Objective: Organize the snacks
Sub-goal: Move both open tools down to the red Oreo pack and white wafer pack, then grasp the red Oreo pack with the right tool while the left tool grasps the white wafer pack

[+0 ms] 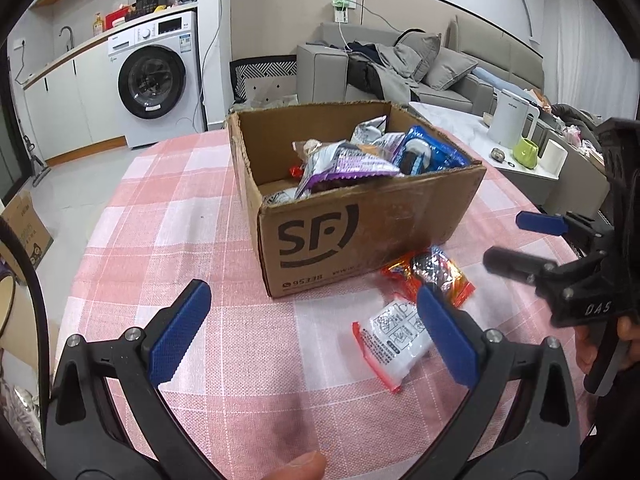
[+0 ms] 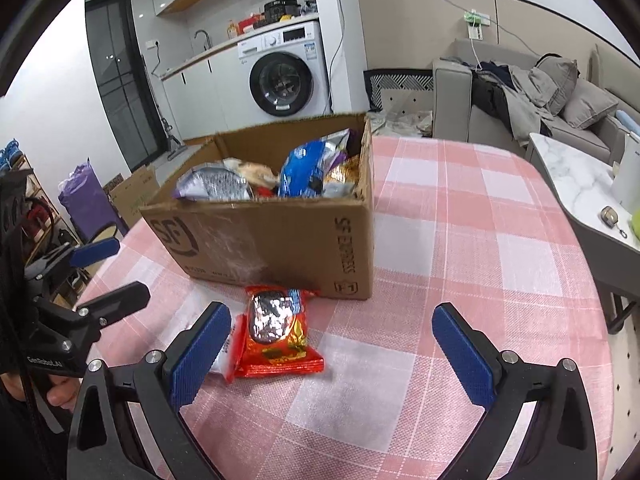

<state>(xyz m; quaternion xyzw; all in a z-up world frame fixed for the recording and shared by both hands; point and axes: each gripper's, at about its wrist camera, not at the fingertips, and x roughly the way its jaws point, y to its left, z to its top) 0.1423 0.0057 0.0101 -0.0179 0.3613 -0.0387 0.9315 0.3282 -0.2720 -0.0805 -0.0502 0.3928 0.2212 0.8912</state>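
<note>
An open SF cardboard box [image 1: 352, 236] [image 2: 288, 240] holds several snack packets, among them a purple one [image 1: 344, 166] and a blue one [image 1: 430, 152] [image 2: 304, 170]. Two packets lie on the pink checked tablecloth in front of it: an orange-red one [image 1: 430, 274] [image 2: 278, 332] and a white one with red edges [image 1: 390, 340] [image 2: 224, 354]. My left gripper [image 1: 314, 334] is open and empty, its right finger over the white packet's edge. My right gripper [image 2: 332, 354] is open and empty, just behind the orange-red packet; it also shows in the left wrist view [image 1: 516, 240].
The round table [image 2: 480, 248] has bare cloth right of the box. A marble coffee table [image 1: 456, 120] with a white kettle [image 1: 512, 122] and green mug [image 1: 528, 152] stands to the right. A sofa, a washing machine [image 1: 160, 76] and a floor box [image 1: 24, 232] lie beyond.
</note>
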